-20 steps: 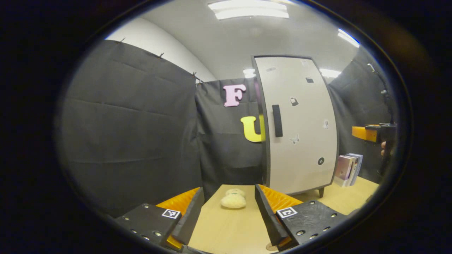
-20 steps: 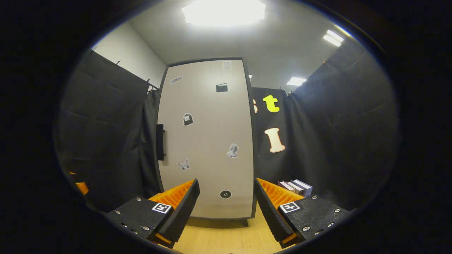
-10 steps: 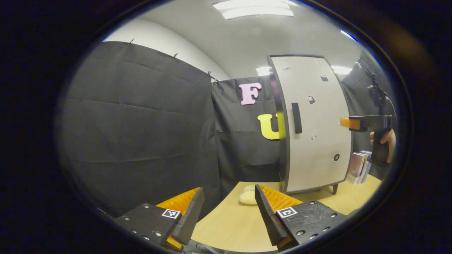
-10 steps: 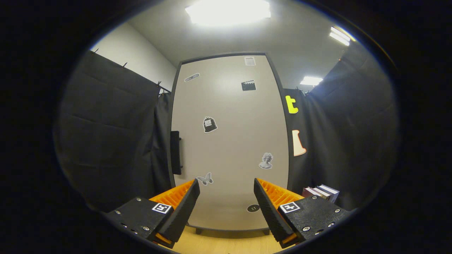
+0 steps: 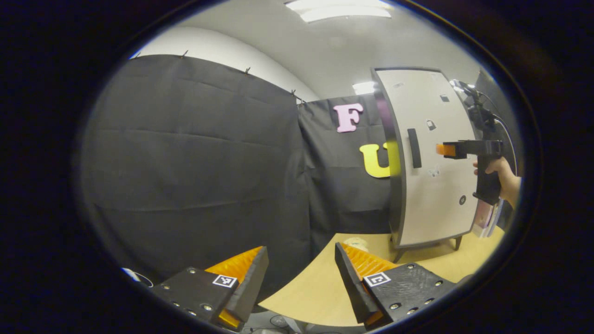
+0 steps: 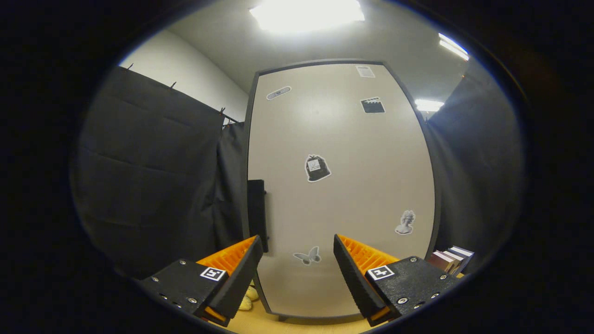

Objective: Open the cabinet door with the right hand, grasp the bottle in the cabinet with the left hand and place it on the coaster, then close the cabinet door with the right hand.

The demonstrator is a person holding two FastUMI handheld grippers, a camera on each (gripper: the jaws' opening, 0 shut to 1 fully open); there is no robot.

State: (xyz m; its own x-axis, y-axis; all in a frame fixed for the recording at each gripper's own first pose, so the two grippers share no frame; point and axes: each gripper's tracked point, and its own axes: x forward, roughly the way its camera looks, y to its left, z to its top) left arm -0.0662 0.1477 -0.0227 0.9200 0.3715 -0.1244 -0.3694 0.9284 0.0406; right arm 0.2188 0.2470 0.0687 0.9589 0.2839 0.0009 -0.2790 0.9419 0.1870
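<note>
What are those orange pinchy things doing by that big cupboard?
A person holds a gripper in each hand. The right gripper, jaws open, is held up close to the shut cabinet door, near its black handle but not touching it. The left gripper, jaws open and empty, hangs back over the edge of the wooden table. A soft plush toy lies on the table beside the cabinet, and some books stand on its other side.

Ceiling lights (image 6: pixel 307 10) glaring overhead; booth dim; fisheye-bent edges.
</note>
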